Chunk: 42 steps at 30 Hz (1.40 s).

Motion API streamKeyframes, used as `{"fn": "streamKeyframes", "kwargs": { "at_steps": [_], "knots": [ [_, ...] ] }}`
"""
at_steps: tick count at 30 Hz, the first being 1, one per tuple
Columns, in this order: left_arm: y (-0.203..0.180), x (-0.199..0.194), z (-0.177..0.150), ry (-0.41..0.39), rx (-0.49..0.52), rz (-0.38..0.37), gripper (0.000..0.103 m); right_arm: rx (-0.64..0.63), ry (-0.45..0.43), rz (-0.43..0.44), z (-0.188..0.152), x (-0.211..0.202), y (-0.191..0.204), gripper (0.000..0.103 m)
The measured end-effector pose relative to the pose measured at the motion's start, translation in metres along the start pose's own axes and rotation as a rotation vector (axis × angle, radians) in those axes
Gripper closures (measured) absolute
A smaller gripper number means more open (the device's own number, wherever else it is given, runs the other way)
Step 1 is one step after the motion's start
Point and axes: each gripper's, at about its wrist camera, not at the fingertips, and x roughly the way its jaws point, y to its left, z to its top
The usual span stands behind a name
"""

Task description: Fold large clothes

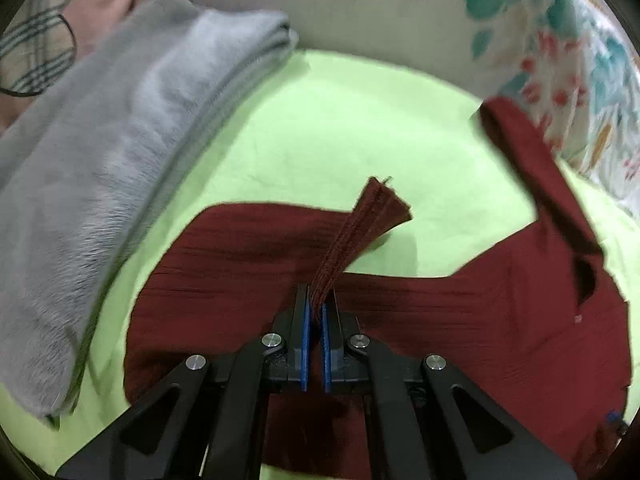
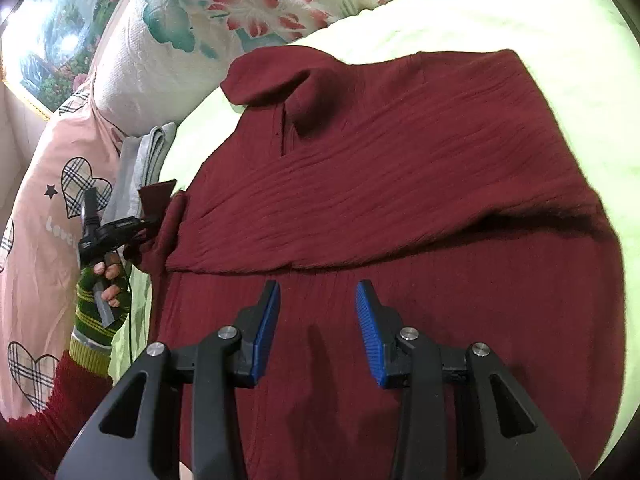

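A dark red crinkled garment [image 2: 400, 200] lies spread on a lime green sheet [image 2: 520, 20], with one part folded over across its middle. In the left wrist view my left gripper [image 1: 316, 300] is shut on a bunched edge of the dark red garment [image 1: 360, 232], and the pinched cloth sticks up past the blue pads [image 1: 306, 320]. The right wrist view shows that left gripper [image 2: 154, 216] at the garment's left edge, held by a hand in a green striped glove [image 2: 100, 304]. My right gripper [image 2: 318, 292] hovers open over the near part of the garment, nothing between its fingers.
A folded grey cloth [image 1: 120, 152] lies on the green sheet [image 1: 320, 128] to the left. A floral pillow [image 2: 224, 32] and a pink cover with plaid hearts [image 2: 44, 208] border the sheet. Bare green sheet shows beyond and right of the garment.
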Motion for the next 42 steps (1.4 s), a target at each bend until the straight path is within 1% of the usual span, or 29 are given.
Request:
{"fn": "streamKeyframes", "kwargs": {
  "at_steps": [3, 7, 10, 13, 15, 18, 20, 21, 24, 26, 30, 31, 32, 33, 34, 35, 37, 39, 40, 41, 42],
  "knots": [
    [-0.013, -0.035, -0.008, -0.057, -0.035, -0.068, 0.1, -0.003, -0.018, 0.026, -0.002, -0.002, 0.003, 0.063],
    [-0.05, -0.075, -0.027, -0.115, -0.049, -0.188, 0.1, 0.006, -0.042, 0.047, -0.003, -0.01, 0.004, 0.063],
    [-0.096, -0.09, -0.034, -0.127, -0.031, -0.282, 0.1, 0.008, -0.07, 0.048, -0.003, -0.023, 0.002, 0.063],
    [-0.154, -0.102, -0.053, -0.126, 0.019, -0.361, 0.1, 0.026, -0.107, 0.043, -0.005, -0.038, -0.007, 0.063],
    [-0.199, -0.098, -0.066, -0.109, 0.069, -0.412, 0.1, 0.047, -0.134, 0.034, -0.006, -0.047, -0.016, 0.063],
    [-0.252, -0.084, -0.084, -0.064, 0.129, -0.465, 0.1, 0.086, -0.164, 0.021, -0.007, -0.058, -0.032, 0.063],
    [-0.291, -0.069, -0.1, -0.033, 0.18, -0.464, 0.1, 0.107, -0.177, 0.013, -0.006, -0.064, -0.042, 0.063],
    [-0.304, -0.062, -0.105, -0.02, 0.195, -0.463, 0.1, 0.116, -0.182, 0.008, -0.006, -0.066, -0.046, 0.063],
    [-0.333, -0.036, -0.12, 0.021, 0.218, -0.453, 0.1, 0.14, -0.192, -0.003, -0.005, -0.069, -0.058, 0.063],
    [-0.343, -0.02, -0.127, 0.044, 0.231, -0.436, 0.1, 0.149, -0.194, -0.007, -0.005, -0.071, -0.064, 0.063],
    [-0.349, -0.007, -0.133, 0.066, 0.265, -0.418, 0.099, 0.151, -0.19, -0.008, 0.0, -0.068, -0.066, 0.063],
    [-0.349, -0.006, -0.135, 0.074, 0.267, -0.423, 0.097, 0.153, -0.188, -0.004, 0.003, -0.066, -0.064, 0.063],
    [-0.348, -0.005, -0.135, 0.086, 0.265, -0.43, 0.09, 0.152, -0.185, 0.0, 0.005, -0.063, -0.062, 0.063],
    [-0.346, -0.005, -0.136, 0.097, 0.263, -0.434, 0.087, 0.151, -0.183, 0.002, 0.007, -0.062, -0.06, 0.062],
    [-0.342, -0.007, -0.136, 0.103, 0.261, -0.438, 0.074, 0.148, -0.179, 0.004, 0.01, -0.058, -0.057, 0.062],
    [-0.335, -0.011, -0.138, 0.107, 0.259, -0.437, 0.058, 0.147, -0.173, 0.007, 0.012, -0.055, -0.055, 0.062],
    [-0.323, -0.023, -0.141, 0.092, 0.257, -0.434, 0.051, 0.147, -0.153, 0.02, 0.016, -0.048, -0.05, 0.059],
    [-0.3, -0.038, -0.147, 0.086, 0.24, -0.432, 0.049, 0.14, -0.143, 0.02, 0.021, -0.04, -0.044, 0.054],
    [-0.289, -0.046, -0.15, 0.082, 0.235, -0.428, 0.048, 0.138, -0.138, 0.014, 0.021, -0.037, -0.043, 0.053],
    [-0.273, -0.056, -0.156, 0.064, 0.23, -0.413, 0.048, 0.135, -0.133, 0.004, 0.023, -0.034, -0.042, 0.053],
    [-0.255, -0.065, -0.16, 0.039, 0.22, -0.38, 0.048, 0.131, -0.131, -0.013, 0.025, -0.03, -0.041, 0.053]
  ]
}}
